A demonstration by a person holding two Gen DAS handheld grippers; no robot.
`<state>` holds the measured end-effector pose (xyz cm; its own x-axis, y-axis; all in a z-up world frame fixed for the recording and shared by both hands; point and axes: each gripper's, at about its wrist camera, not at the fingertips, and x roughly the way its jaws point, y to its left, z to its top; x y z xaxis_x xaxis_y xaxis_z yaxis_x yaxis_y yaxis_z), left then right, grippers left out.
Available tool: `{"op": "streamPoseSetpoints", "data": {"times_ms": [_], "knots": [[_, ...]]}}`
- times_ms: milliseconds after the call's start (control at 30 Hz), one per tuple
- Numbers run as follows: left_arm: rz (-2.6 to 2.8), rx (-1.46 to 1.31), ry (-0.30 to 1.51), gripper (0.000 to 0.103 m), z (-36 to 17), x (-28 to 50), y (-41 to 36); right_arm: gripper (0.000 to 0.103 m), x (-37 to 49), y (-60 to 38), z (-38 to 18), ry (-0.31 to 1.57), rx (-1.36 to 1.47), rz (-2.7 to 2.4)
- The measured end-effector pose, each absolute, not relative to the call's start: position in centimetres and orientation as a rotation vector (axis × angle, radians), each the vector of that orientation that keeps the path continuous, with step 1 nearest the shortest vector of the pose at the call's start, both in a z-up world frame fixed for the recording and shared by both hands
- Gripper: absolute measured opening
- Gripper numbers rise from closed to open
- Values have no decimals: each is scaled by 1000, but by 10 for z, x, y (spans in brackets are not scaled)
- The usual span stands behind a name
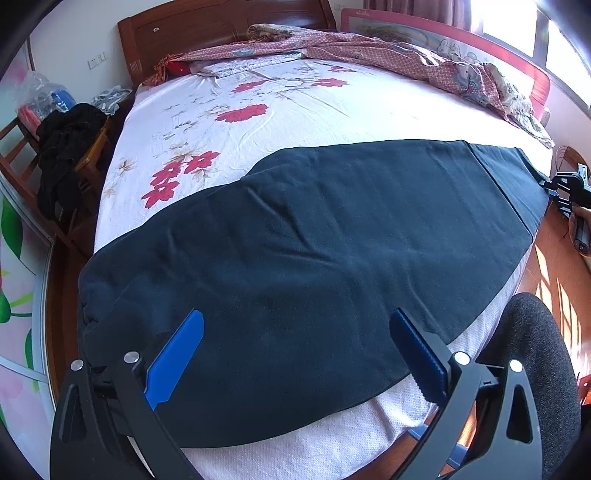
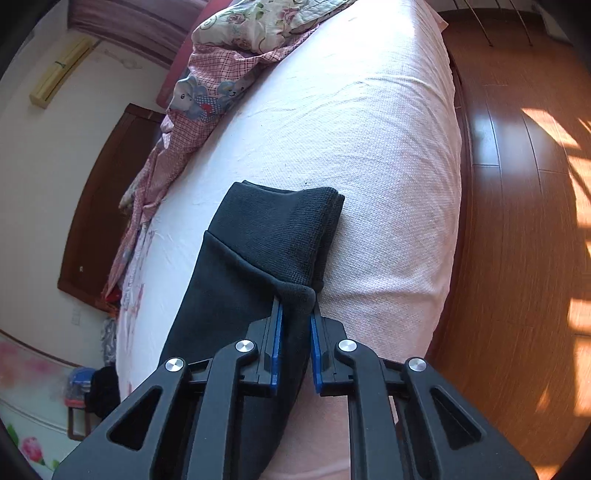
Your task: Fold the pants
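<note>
Dark navy fleece pants (image 1: 314, 258) are lying flat across the floral-sheeted bed (image 1: 258, 110); right tool (image 2: 295, 317) is pinching the ribbed cuff; left tool (image 1: 295, 354) is gaping above the waist end; grab waist before lifting cuff over.

Pants (image 2: 236, 295) cuff corner between tool fingers

A bed (image 1: 295, 110) carries a white sheet with red flowers (image 1: 242, 112). A pink checked quilt (image 1: 369, 48) lies bunched along its far side, against a dark wooden headboard (image 1: 221, 26). Beside the bed stands a wooden chair (image 1: 22, 155) draped with black clothes (image 1: 62, 147). The wooden floor (image 2: 524, 221) shows patches of sunlight. A curtain (image 2: 122, 22) hangs by the wall.
</note>
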<state>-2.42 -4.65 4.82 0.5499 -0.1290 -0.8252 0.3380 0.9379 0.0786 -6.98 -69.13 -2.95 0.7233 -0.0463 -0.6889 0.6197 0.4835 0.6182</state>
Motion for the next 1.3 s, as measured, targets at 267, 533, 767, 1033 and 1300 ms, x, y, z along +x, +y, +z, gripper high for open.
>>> {"op": "streamPoseSetpoints", "data": {"times_ms": [267,533,767,1033,1300], "knots": [[-243,200,880,101,69,-30,-24,10,-23,-600,89,654,453,-367],[-106,59,806,101,92,-39,43,10,-30,-367,144,609,-158,-65],[-21,-39,826,101,81,-49,91,10,-71,-191,4,756,-738,145],[3,-97,844,101,66,-53,107,10,-90,-199,63,624,-679,95],[-58,-125,855,101,62,-50,91,15,-109,-152,-10,698,-1006,157]]}}
